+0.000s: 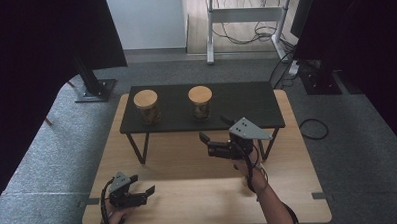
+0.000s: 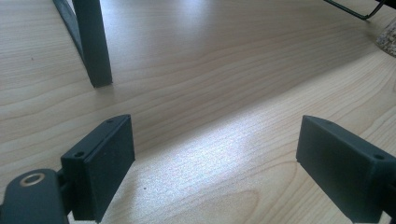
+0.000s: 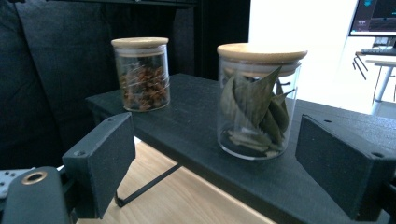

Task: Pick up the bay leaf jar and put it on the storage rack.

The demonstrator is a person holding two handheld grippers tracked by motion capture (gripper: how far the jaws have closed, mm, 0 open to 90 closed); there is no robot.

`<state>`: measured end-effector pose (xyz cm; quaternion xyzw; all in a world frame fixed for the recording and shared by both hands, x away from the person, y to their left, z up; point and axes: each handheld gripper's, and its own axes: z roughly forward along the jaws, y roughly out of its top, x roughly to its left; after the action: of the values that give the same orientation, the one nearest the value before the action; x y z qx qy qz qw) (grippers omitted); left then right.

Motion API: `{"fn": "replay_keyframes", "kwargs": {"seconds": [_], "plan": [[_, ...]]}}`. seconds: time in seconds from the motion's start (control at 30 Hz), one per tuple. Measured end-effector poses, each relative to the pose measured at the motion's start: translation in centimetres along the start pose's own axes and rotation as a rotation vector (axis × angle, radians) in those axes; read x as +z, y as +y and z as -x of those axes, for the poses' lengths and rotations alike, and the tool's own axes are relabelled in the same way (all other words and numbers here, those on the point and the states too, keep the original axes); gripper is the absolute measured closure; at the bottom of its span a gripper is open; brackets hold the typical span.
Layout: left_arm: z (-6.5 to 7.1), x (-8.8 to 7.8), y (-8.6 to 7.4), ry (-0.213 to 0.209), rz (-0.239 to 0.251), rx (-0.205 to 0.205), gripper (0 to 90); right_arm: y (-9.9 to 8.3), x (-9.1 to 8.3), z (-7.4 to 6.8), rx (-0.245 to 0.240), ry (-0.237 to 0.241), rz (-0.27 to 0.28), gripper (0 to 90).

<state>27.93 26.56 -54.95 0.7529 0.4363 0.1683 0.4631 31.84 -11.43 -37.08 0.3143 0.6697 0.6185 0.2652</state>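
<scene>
the right gripper, jaws spread and empty, hung just before the bay-leaf jar; the left gripper, also spread, sat well back from it.

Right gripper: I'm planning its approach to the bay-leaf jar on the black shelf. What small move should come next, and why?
Probably ease the right gripper forward, level, toward the bay-leaf jar. Its fingers stand wide open and apart from the glass, with the jar ahead and roughly centred between them on the shelf. The spice jar stands well to the side, so the path looks free.

two jars side by side on shelf, shelf on table
</scene>
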Motion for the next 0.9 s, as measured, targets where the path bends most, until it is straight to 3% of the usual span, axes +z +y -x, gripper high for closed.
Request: {"fn": "replay_keyframes", "kwargs": {"seconds": [0.3, 0.5, 0.67, 0.9], "plan": [[0.0, 0.0, 0.0, 0.004, -0.002, 0.000, 10.9, -1.7, -1.6, -0.5, 0.011, 0.025, 0.013, 12.4], [0.0, 0.0, 0.0, 0.010, -0.008, 0.001, 10.9, -3.7, -3.1, -0.8, 0.022, 0.048, 0.024, 12.3], [0.1, 0.0, 0.0, 0.015, -0.010, 0.001, 10.9, -5.6, -4.4, -1.0, 0.057, 0.043, 0.035, 12.4], [0.1, 0.0, 0.0, 0.017, -0.009, 0.000, 10.8, -8.1, -6.0, -1.1, 0.066, 0.023, -0.003, 12.4]]}}
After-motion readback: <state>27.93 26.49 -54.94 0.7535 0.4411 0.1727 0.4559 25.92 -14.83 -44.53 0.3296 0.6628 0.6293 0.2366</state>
